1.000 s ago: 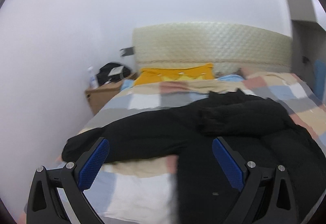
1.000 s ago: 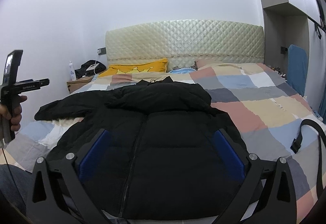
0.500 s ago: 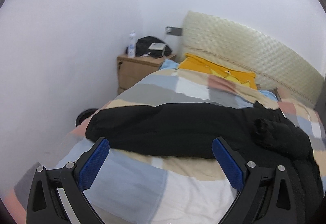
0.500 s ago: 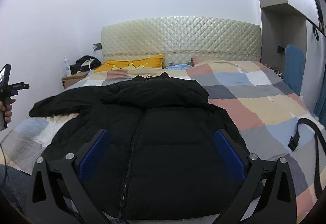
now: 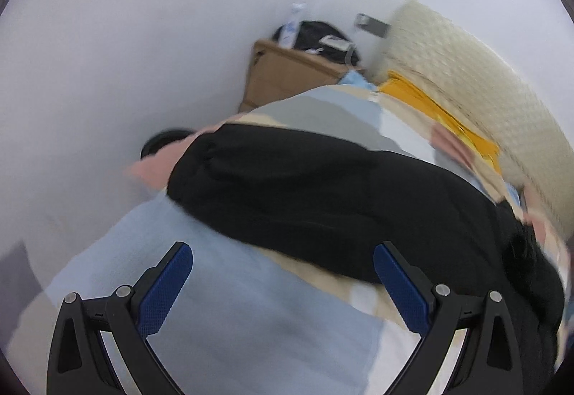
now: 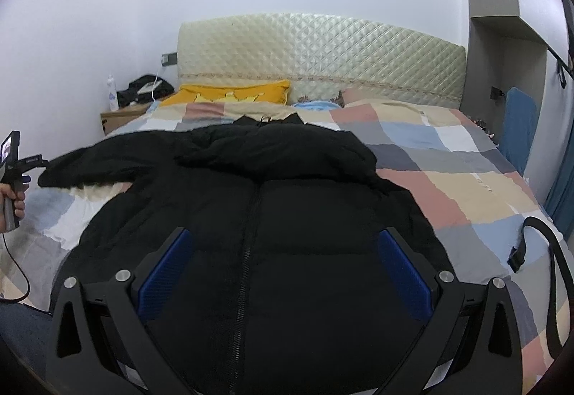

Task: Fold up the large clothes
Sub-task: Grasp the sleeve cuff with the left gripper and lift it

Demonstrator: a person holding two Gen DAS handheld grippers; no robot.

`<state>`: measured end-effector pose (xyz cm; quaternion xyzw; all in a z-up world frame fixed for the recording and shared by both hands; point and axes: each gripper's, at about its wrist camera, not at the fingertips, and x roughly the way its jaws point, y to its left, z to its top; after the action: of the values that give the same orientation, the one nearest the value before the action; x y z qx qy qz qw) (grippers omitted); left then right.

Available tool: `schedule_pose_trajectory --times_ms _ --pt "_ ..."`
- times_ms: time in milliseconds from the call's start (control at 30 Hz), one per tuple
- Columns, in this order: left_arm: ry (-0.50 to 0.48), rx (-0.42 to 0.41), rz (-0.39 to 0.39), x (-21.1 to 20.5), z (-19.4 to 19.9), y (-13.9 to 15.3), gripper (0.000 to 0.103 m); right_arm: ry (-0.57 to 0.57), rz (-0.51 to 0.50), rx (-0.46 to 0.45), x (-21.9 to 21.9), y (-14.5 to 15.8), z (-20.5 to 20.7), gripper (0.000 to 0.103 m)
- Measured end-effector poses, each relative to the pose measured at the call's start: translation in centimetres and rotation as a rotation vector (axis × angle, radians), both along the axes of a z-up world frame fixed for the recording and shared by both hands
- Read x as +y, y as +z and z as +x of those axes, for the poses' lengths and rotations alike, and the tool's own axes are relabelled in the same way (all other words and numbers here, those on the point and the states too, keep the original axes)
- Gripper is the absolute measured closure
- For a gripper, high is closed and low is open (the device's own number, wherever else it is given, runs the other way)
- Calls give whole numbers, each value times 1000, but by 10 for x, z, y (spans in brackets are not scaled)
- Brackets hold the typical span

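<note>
A large black puffer jacket lies front up, zipped, on a checked quilt, its hood toward the headboard. Its left sleeve stretches out toward the bed's left edge. My left gripper is open and empty, just short of that sleeve, above the quilt; it also shows at the far left of the right wrist view, close to the sleeve's cuff. My right gripper is open and empty above the jacket's lower front.
A wooden nightstand with a bottle and a black bag stands by the left wall. A yellow pillow lies at the quilted headboard. A black strap lies on the quilt's right edge. A blue item stands at the right.
My left gripper has swung left and moved down toward the outstretched sleeve, tilting the view. My right gripper has stayed over the jacket's lower front. Both stay open.
</note>
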<state>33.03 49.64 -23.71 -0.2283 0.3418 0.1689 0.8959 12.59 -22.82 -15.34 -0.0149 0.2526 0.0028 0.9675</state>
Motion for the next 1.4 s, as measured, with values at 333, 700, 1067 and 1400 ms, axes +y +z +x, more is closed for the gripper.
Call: schedule_pose_trajectory --times_ms 333,700,1067,1400 --pt "76 -13 -157 53 31 -53 1 -18 -52 30 17 -8 15 1" --pt "110 -4 -98 57 61 -59 32 -48 0 95 10 -18 29 1" --pt "72 -53 -5 39 60 -1 84 -54 61 77 -1 -5 18 1" --pt "33 -121 101 0 48 98 86 -26 72 60 -5 5 6 1"
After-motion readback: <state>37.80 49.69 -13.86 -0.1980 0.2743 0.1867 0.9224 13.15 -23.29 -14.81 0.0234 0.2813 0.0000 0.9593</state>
